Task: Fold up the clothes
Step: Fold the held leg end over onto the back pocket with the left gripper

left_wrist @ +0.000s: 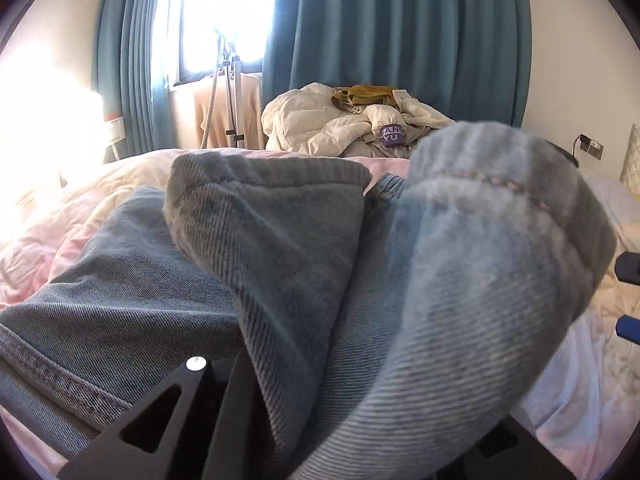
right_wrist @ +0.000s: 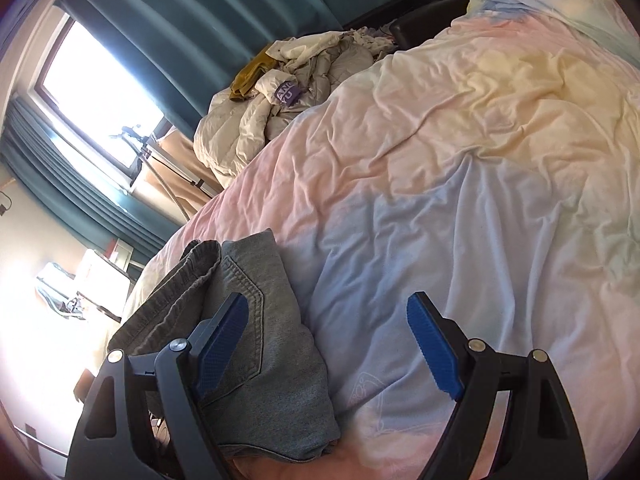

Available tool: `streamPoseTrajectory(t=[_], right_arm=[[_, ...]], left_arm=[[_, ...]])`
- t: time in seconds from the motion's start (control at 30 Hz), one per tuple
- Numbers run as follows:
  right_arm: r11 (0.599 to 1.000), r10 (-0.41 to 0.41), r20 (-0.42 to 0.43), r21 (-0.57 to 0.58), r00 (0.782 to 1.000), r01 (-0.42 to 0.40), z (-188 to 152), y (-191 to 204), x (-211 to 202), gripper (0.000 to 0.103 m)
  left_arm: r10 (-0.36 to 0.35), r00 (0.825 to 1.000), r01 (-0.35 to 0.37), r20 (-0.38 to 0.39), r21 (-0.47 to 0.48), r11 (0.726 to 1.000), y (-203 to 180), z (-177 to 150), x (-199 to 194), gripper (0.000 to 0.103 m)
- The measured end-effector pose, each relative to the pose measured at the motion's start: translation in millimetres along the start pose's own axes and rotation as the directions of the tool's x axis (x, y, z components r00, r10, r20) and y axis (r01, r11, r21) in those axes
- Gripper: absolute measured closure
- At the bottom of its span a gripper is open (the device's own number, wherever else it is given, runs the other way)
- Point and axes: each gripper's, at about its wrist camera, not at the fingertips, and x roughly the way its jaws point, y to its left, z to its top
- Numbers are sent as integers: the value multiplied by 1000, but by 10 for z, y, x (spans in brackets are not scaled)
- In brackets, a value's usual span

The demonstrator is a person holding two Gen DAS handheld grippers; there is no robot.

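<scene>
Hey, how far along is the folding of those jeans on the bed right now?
Partly done. The jeans already lie doubled into a compact stack on the pastel duvet. In hand: the left gripper has a denim flap draped over its fingers, not yet laid flat. The right gripper stands open beside the stack, holding nothing. Left: flatten that flap. The cream pile beyond looks unfolded.

left gripper (left_wrist: 304, 420) fingers hidden under jeans (left_wrist: 460, 280), near fold blurred, window (left_wrist: 224, 12) overexposed
</scene>
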Motion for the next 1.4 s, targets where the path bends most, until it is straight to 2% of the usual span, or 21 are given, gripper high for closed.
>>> streamPoseTrajectory(t=[0.07,0.13,0.2,0.27,0.4,0.53,0.7,0.8,1.0,1.2,1.3,1.37,1.4], right_arm=[[1000,7,-6,-15,1000,-7,-16,38,43,20],[999,24,-11,-26,1000,-24,-26,70,70,20],[998,42,-9,-40,999,-42,-36,108,72,20],[997,62,-3,-51,998,-62,-47,142,54,20],[992,102,14,-72,995,-101,-57,190,5,20],[982,171,38,-83,985,-167,-66,233,-66,20],[959,256,32,-129,966,-250,-116,386,-93,20],[940,311,-23,-141,950,-311,-201,491,15,20],[910,361,-132,-168,923,-380,-373,689,323,20],[908,299,-143,-261,943,-328,-390,940,553,20],[906,272,-121,-302,955,-296,-340,1069,684,20],[912,280,-124,-277,952,-304,-298,1089,811,20],[907,309,-143,-253,940,-336,-300,1081,882,20]], left_arm=[[-23,1000,23,-5,71,997,-61,-5,-67,83],[-46,999,48,-13,149,988,-132,-13,-141,57],[-76,997,76,-9,225,971,-233,-45,-280,47],[-98,995,97,-11,265,959,-286,-65,-433,46],[-167,985,174,-48,245,954,-263,-40,-701,46],[-242,970,242,-32,252,937,-179,-15,-1026,47],[-270,963,260,1,268,928,26,34,-1432,46],[-256,967,248,4,235,940,221,81,-1493,46],[-169,986,167,6,138,976,602,118,-1385,46],[-114,993,114,-6,4,993,973,181,-1103,46],[-88,996,87,-25,-20,996,1094,183,-916,47],[-68,997,67,-43,-27,997,1151,160,-789,47],[-68,996,66,-54,-33,997,1173,138,-727,47]])
